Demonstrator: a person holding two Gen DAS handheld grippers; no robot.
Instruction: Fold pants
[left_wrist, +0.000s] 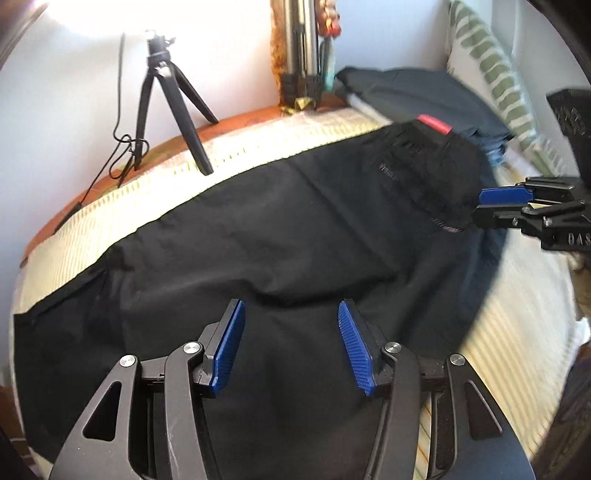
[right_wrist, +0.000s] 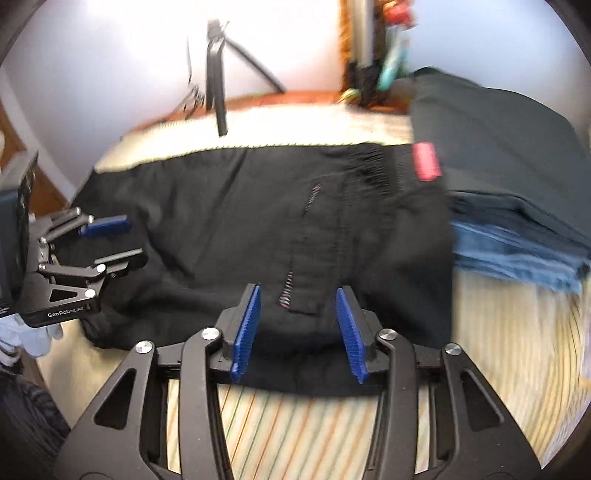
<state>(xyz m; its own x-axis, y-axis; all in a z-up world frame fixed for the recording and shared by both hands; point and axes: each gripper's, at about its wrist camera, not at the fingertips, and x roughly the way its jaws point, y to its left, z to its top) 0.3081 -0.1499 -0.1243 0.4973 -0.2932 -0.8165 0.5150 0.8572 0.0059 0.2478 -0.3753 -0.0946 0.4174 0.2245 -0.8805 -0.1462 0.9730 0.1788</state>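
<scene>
Both sets of tongs stand open over the black pants (left_wrist: 280, 229) with nothing pinched: the left tongs (left_wrist: 291, 347) above the leg end, the right tongs (right_wrist: 301, 328) at the waist end near the bed's (right_wrist: 295, 417) near edge. The pants lie flat across the striped bed, waistband beside 1 stack of folded clothes (right_wrist: 517, 206). A tripod (left_wrist: 166, 107) stands at the bed's far edge.
</scene>
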